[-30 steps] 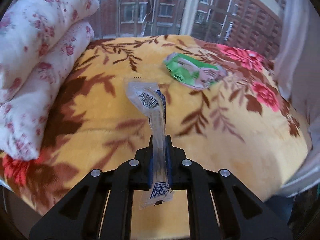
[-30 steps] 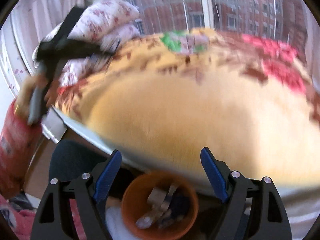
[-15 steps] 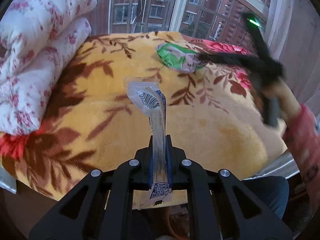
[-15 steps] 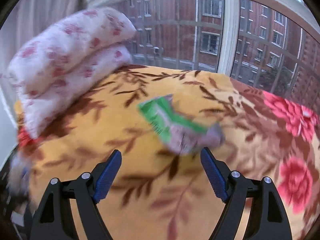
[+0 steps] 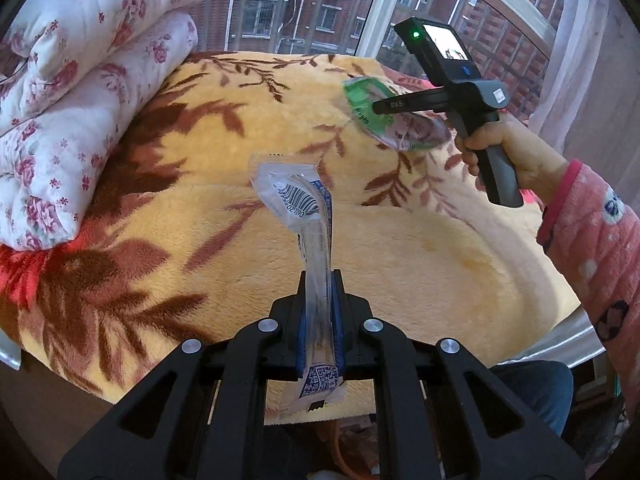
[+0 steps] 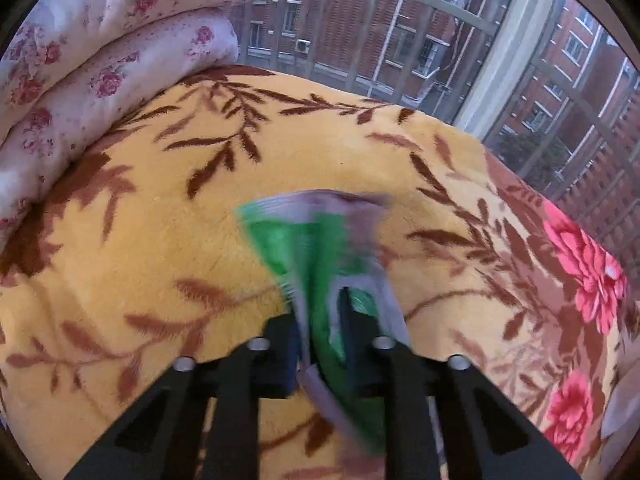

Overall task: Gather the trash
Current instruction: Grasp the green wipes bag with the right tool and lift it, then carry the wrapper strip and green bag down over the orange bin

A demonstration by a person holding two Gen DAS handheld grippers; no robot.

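My left gripper (image 5: pixel 319 280) is shut on a clear plastic wrapper (image 5: pixel 298 200) with a barcode, held upright above the yellow floral blanket (image 5: pixel 200 240). My right gripper (image 6: pixel 326 320) is shut on a green and grey snack bag (image 6: pixel 304 248), which is motion-blurred in the right wrist view. In the left wrist view the right gripper (image 5: pixel 376 107) shows at the upper right, held by a hand in a pink sleeve, with the snack bag (image 5: pixel 400 132) at its tip over the blanket.
A folded white quilt with pink flowers (image 5: pixel 72 92) lies along the left of the bed. A window with railings (image 5: pixel 320 12) is behind. The bed's near edge and metal frame (image 5: pixel 576 340) are at lower right. An orange object (image 5: pixel 340 440) shows below the edge.
My right gripper swung from over the orange bin onto the bed and closed on the green snack bag. My left gripper kept hold of the clear wrapper and drew back slightly.
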